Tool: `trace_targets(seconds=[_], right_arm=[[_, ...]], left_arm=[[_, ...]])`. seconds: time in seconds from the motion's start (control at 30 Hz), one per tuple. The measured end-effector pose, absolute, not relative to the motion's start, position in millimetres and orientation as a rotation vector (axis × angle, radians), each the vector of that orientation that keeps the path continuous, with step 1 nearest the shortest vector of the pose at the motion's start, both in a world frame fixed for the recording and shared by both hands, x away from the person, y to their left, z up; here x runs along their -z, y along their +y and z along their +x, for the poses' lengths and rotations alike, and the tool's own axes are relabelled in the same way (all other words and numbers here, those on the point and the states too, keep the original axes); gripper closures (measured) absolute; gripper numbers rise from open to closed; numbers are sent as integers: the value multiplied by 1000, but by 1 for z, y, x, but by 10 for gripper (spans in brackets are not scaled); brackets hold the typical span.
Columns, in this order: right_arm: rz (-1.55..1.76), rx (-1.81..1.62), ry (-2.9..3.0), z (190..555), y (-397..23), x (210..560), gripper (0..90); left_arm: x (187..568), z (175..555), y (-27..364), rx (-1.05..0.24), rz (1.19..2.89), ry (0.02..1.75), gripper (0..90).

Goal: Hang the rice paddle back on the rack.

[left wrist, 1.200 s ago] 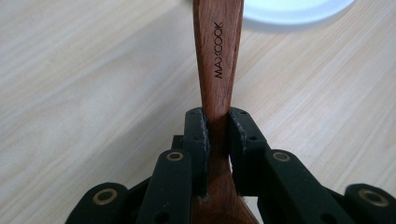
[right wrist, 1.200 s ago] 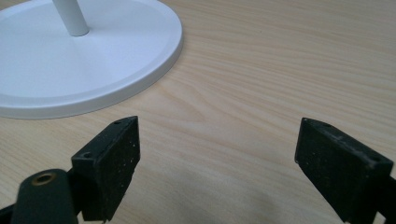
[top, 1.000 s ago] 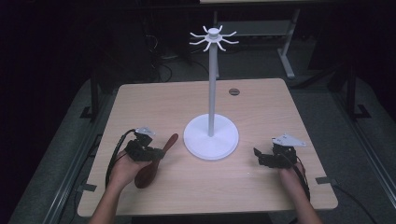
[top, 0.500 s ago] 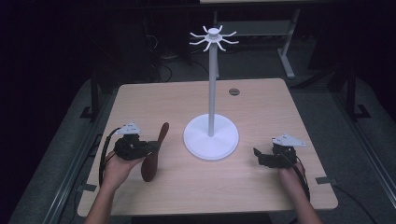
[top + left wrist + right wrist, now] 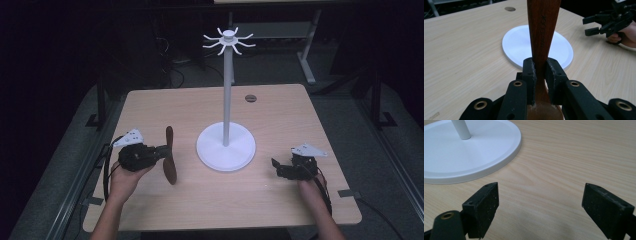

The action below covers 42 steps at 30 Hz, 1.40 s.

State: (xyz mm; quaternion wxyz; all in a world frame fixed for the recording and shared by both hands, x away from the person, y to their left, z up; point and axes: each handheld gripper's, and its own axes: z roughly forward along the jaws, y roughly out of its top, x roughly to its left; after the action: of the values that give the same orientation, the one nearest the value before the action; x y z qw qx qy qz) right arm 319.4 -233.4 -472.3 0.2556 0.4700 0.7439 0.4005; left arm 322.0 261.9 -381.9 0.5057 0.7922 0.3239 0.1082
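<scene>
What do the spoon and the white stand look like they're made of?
Spoon: wood, dark reddish-brown with a smooth low sheen; fine grain and letters stamped into the handle show. Stand: likely painted metal or plastic, uniform matte white; its smooth round base has a clean rolled edge. Which of the two cannot be told.

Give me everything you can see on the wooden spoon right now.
The wooden spoon is dark reddish-brown, smooth wood with faint lettering stamped along its handle. The left gripper is shut on it where the handle narrows, near the bowl, pads pressing both sides. In the high view it stands roughly upright, handle end up and bowl end down over the table, left of the white stand's base. Whether the bowl touches the tabletop I cannot tell.
</scene>
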Motion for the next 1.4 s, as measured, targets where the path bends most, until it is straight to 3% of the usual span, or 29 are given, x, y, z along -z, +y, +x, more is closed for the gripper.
trace_targets(seconds=[0.73,1.4], right_arm=[[1287,-1086,2014,319,-234,472,137],[1287,-1095,2009,319,-235,472,137]], left_arm=[[347,331,253,-279,1842,691,781],[274,352,222,-310,1821,534,780]])
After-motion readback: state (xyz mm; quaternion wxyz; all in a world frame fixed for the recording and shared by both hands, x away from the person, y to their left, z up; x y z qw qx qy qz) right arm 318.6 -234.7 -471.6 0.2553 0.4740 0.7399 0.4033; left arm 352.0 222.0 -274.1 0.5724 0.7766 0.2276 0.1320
